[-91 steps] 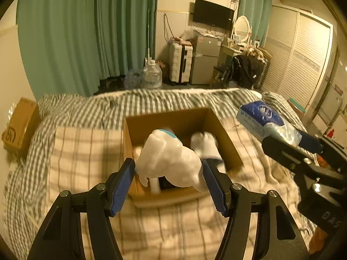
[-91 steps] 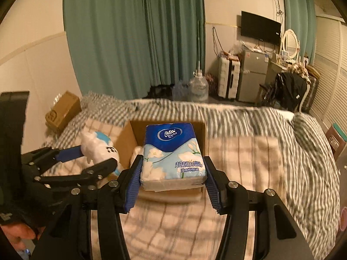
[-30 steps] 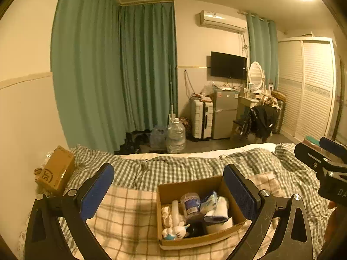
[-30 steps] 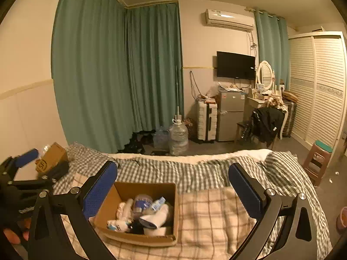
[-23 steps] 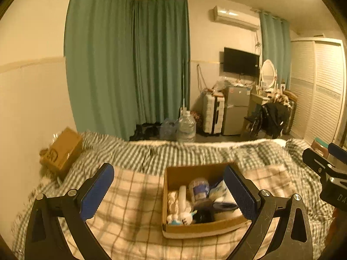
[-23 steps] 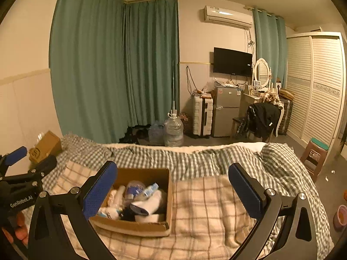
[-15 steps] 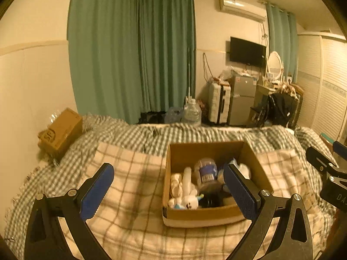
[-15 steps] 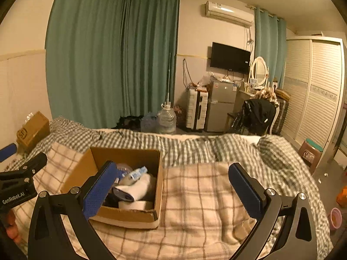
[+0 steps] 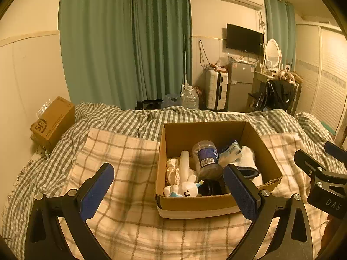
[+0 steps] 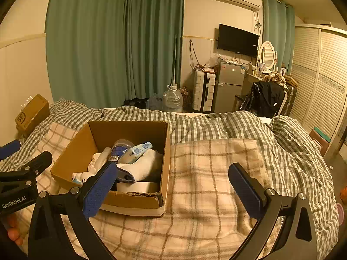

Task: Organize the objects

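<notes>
My left gripper (image 9: 168, 187) hangs with its two blue-padded fingers spread wide and nothing between them. My right gripper (image 10: 173, 184) is the same: fingers wide apart, empty, over the beige plaid blanket (image 10: 212, 173).

The one open brown cardboard box (image 9: 216, 203) sits on that blanket, ahead of the left gripper and toward its right finger, whose pad overlaps the box's near right corner in the left wrist view. From the right wrist view the box (image 10: 130, 201) lies ahead and to the left, partly behind the left finger of that gripper.

Inside the box I count, from the left wrist view: one small white plush toy with a blue scarf (image 9: 184, 191) at the near edge, one clear plastic jar with a dark blue label (image 9: 206, 159) lying tilted in the middle, one white tube (image 9: 184, 162) beside it, one crumpled cream cloth (image 9: 172, 171) on the far-left side, one blue-and-white packet (image 9: 231, 151), one white sock with a dark cuff (image 9: 247, 162) on the right, and one round black item (image 9: 211, 187) near the front that I cannot identify.

A second closed brown carton with a round logo (image 9: 53, 122) sits far off to the left, against the wall.
</notes>
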Tool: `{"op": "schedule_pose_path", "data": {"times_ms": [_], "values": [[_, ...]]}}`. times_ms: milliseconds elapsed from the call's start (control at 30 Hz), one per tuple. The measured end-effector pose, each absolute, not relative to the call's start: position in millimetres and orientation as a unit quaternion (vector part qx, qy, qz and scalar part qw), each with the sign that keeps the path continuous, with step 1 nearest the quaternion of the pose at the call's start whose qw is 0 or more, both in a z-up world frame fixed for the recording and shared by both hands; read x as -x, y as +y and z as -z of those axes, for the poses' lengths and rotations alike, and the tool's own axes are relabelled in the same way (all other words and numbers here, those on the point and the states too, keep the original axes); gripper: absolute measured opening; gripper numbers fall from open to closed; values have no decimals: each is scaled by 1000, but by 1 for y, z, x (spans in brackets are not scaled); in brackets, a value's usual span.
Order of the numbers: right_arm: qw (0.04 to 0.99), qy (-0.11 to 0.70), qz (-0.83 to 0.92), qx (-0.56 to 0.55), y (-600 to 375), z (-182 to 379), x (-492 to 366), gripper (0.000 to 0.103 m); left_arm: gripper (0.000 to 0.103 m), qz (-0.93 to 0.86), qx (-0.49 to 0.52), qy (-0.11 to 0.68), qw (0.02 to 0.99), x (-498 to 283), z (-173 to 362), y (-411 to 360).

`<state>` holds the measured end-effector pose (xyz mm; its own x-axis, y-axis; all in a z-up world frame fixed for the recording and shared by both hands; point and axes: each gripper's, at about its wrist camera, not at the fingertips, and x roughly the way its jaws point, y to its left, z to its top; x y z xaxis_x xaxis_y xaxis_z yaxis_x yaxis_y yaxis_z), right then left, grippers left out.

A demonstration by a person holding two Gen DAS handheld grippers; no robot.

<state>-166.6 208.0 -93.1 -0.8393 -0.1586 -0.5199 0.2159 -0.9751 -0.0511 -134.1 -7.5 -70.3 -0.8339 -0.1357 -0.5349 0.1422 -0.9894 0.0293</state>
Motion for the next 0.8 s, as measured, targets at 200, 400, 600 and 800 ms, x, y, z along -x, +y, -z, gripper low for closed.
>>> {"op": "schedule_pose_path", "data": {"times_ms": [200, 400, 600, 800], "values": [[97, 49, 959, -261, 208, 88, 163, 103, 103, 958, -277, 5, 74, 133, 70, -8], [99, 51, 959, -262, 206, 90, 163, 103, 103, 958, -276, 2, 76, 133, 70, -7], [101, 51, 958, -263, 206, 90, 164, 103, 103, 959, -274, 0, 78, 133, 70, -7], [102, 51, 958, -263, 205, 91, 165, 103, 103, 959, -273, -1, 78, 132, 70, -8]]}}
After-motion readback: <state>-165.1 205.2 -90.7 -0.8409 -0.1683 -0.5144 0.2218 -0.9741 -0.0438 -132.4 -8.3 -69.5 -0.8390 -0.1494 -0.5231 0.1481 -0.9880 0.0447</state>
